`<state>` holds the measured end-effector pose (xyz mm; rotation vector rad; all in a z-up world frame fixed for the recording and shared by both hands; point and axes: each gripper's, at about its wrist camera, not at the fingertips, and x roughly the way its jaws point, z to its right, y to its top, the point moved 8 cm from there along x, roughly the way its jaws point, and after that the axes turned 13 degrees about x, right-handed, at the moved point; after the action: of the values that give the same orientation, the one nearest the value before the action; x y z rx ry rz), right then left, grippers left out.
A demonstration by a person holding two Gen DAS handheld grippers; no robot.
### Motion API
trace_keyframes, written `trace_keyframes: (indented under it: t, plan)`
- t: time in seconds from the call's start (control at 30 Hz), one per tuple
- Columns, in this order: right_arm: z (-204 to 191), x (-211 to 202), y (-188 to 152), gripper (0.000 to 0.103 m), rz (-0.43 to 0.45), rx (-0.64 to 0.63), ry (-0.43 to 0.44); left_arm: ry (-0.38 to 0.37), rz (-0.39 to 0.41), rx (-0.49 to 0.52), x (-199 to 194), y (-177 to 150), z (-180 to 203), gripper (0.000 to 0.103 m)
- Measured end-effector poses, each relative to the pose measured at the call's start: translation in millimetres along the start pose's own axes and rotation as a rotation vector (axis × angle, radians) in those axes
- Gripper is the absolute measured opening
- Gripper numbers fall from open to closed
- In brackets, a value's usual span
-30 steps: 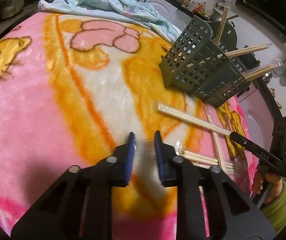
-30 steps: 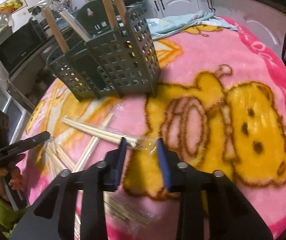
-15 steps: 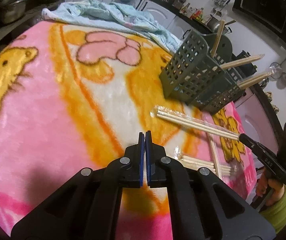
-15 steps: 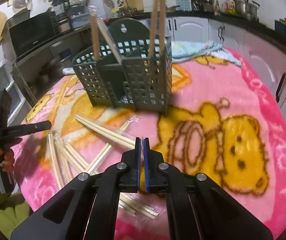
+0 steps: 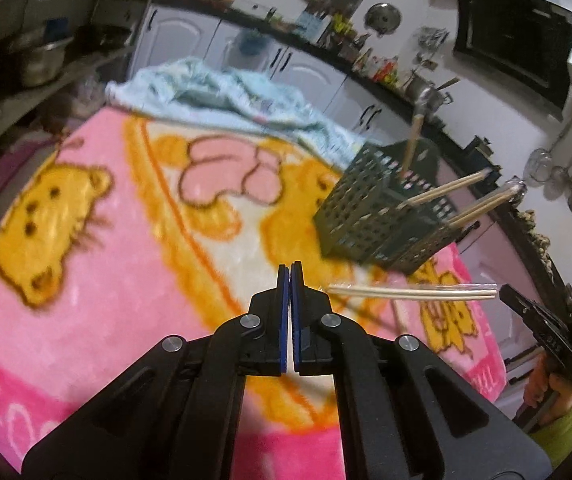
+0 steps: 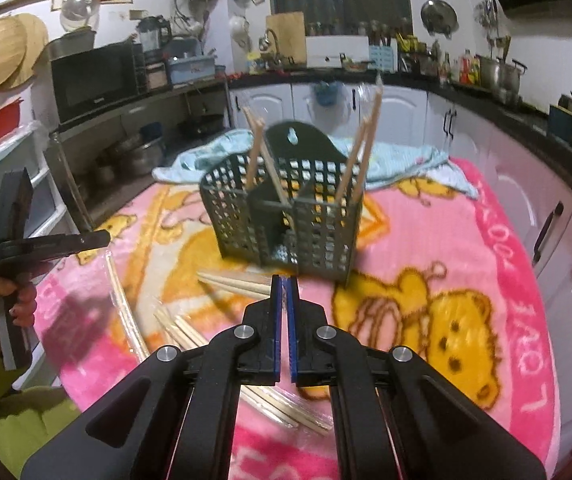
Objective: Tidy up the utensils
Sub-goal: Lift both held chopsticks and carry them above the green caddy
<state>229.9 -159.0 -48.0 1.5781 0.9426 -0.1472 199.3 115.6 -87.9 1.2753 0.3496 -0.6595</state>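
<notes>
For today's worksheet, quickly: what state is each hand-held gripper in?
Left hand-held gripper: closed, holding nothing.
Right hand-held gripper: closed on the chopstick wrapper.

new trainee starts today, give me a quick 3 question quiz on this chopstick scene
1. True or false: the right gripper grips a wrapped chopstick pair.
2. The dark green basket stands: A) upright B) tipped over C) upside down
3. What light blue thing lies behind the basket?

Key:
1. True; its closed tips pinch the clear wrapper.
2. A
3. A crumpled towel on the pink blanket.
</notes>
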Motion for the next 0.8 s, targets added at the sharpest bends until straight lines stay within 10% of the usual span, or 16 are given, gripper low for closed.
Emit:
trace_keyframes:
  t: [0.8]
  plan:
    - [-38.1,-60.0,32.9,0.002,0.138,-0.062,0.059,-0.145,0.156,0.174,-41.9,56.1,108.3,0.000]
